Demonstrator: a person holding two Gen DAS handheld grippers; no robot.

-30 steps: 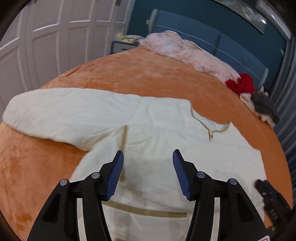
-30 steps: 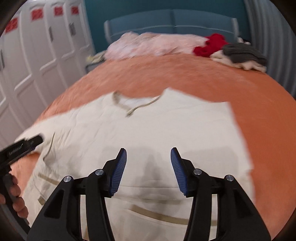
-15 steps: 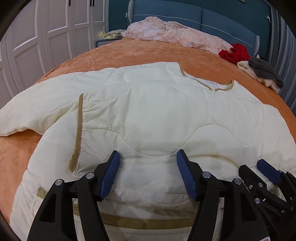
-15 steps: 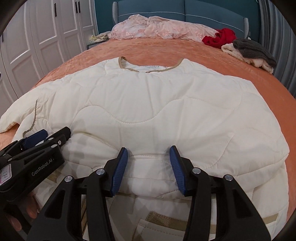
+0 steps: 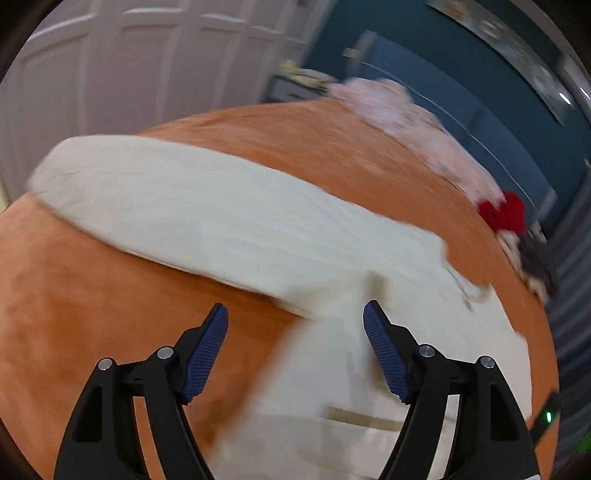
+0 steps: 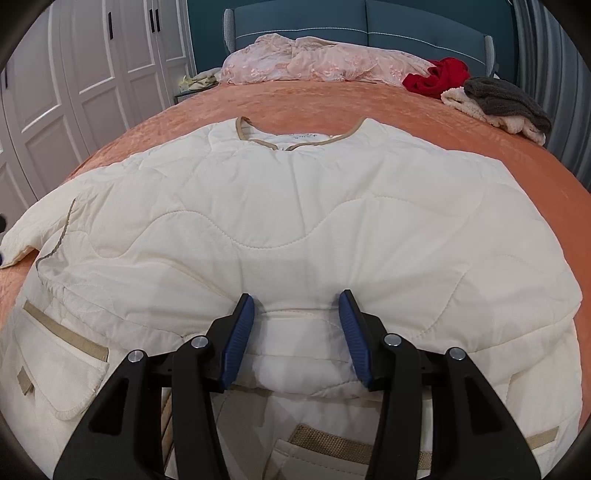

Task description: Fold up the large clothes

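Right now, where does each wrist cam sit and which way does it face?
Left wrist: rides the left gripper, open, above the orange bed, aimed at the cream jacket and its spread sleeve; image motion-blurred.
Right wrist: rides the right gripper, open, low over the jacket's folded hem, facing the collar and blue headboard.
Shared: jacket, bed, pink bedding, red cloth.
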